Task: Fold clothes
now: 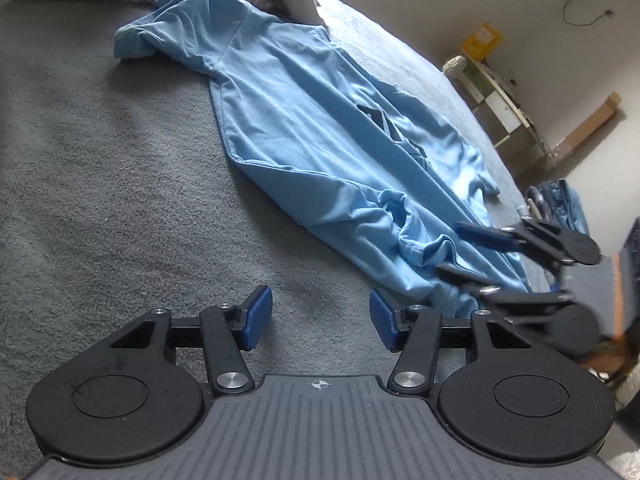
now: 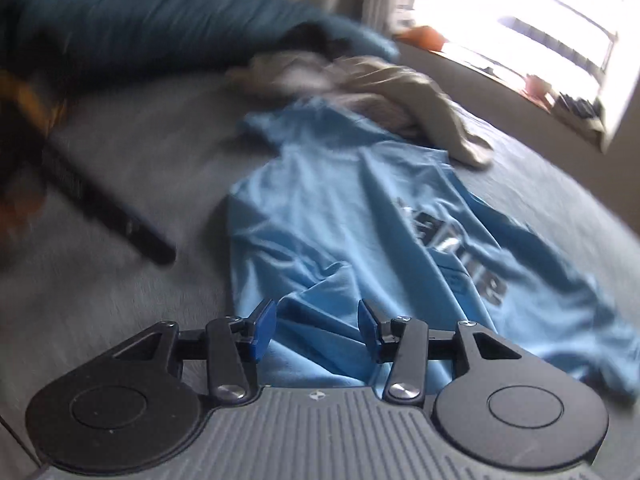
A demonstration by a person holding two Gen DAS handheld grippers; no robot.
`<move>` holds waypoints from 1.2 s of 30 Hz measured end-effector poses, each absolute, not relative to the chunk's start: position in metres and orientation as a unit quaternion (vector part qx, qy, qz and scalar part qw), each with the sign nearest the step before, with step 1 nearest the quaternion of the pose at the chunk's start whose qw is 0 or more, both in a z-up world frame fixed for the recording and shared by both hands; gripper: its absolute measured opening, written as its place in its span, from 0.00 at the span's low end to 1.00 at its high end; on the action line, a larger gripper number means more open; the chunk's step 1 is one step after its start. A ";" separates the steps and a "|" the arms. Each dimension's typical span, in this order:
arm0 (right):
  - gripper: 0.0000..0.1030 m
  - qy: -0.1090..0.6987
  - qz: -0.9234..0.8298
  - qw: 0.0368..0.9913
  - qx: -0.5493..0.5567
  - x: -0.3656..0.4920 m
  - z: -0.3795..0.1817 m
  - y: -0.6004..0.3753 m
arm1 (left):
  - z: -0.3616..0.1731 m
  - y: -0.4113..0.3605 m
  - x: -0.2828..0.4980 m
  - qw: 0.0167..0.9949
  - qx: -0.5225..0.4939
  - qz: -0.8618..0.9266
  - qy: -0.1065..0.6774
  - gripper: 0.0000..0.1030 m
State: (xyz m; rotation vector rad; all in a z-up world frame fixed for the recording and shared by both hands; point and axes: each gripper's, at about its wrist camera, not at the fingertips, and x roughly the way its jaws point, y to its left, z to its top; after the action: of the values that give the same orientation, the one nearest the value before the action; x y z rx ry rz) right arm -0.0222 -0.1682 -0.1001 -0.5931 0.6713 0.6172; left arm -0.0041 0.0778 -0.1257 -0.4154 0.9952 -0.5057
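A light blue T-shirt (image 1: 320, 136) lies rumpled lengthwise on the grey bed cover (image 1: 100, 184), both grippers spread and empty, the right gripper (image 2: 316, 330) over its bunched hem, the left gripper (image 1: 320, 322) just beside it, where a pinch could snag one layer only.

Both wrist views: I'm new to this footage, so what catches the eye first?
A light blue T-shirt lies spread, rumpled, on the grey blanket. Both grippers are open: the left gripper beside its near edge, the right gripper over the cloth.

Yellow box (image 1: 481, 40), shelf (image 1: 502, 96), window (image 2: 516, 20)
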 end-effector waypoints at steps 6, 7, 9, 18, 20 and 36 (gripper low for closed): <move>0.07 0.336 0.278 0.853 -0.286 -0.012 -0.109 -0.165 | -0.129 0.087 -0.009 0.807 -0.239 -0.257 0.475 0.52; 0.04 0.340 0.278 0.859 -0.263 -0.012 -0.104 -0.169 | -0.130 0.089 -0.009 0.802 -0.249 -0.262 0.477 0.52; 0.03 0.347 0.284 0.868 -0.214 -0.014 -0.092 -0.180 | -0.131 0.093 -0.011 0.791 -0.268 -0.270 0.479 0.52; 0.03 0.369 0.454 0.811 -0.004 -0.064 -0.051 -0.180 | -0.139 0.116 -0.025 0.743 -0.347 -0.298 0.489 0.52; 0.03 0.380 0.485 0.787 -0.006 -0.078 -0.055 -0.167 | -0.143 0.127 -0.037 0.736 -0.360 -0.294 0.492 0.52; 0.14 0.484 0.506 0.712 -0.043 -0.115 -0.103 -0.126 | -0.162 0.137 -0.066 0.732 -0.341 -0.276 0.521 0.52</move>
State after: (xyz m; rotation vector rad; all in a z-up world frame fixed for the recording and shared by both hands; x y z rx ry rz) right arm -0.1155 -0.1264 -0.1029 -0.0945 1.0737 1.1226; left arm -0.0660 0.1371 -0.1623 -0.7502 1.1462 -0.6068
